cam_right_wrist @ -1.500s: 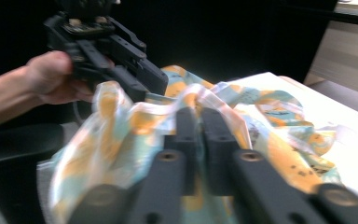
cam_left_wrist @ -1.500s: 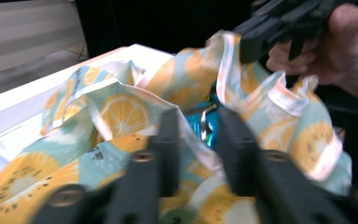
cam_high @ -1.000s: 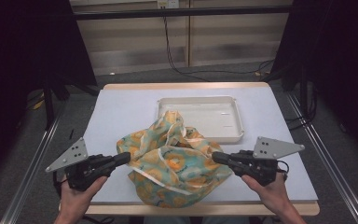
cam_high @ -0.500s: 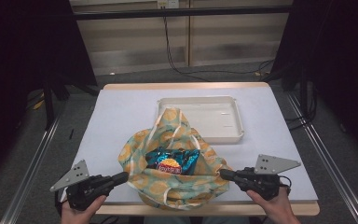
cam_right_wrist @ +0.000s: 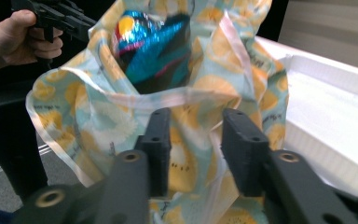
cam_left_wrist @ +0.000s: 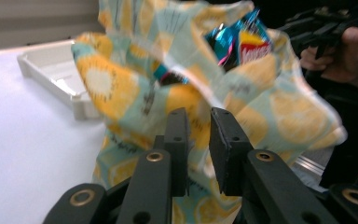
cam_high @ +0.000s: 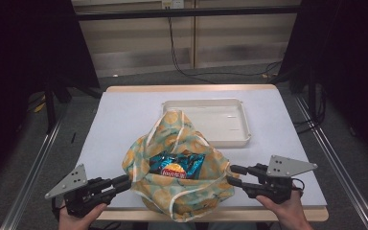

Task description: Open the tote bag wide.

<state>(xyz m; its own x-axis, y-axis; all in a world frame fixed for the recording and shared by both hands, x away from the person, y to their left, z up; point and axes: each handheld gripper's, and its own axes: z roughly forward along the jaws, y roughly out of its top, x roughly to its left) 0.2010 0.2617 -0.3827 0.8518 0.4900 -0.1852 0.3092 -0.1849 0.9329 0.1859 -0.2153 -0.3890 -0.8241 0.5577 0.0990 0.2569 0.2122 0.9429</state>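
Note:
A cloth bag printed with yellow lemons slumps on the white table near its front edge, mouth up. Inside it lies a blue chips packet. My left gripper sits at the bag's left side; its jaws have just been opening and stand slightly apart, with the cloth just beyond the tips. My right gripper is at the bag's right side; its jaws have also just been opening and now stand wide, the bag's wall loose between and behind them. The packet shows over the rim.
A shallow white tray stands behind the bag, touching its far flap. The table's front edge runs just under both hands. Dark frames and metal rails flank the table on both sides.
The bag has come down onto the table and its mouth has spread, showing the chips packet. Both grippers sank toward the front edge and their jaws have parted from the cloth.

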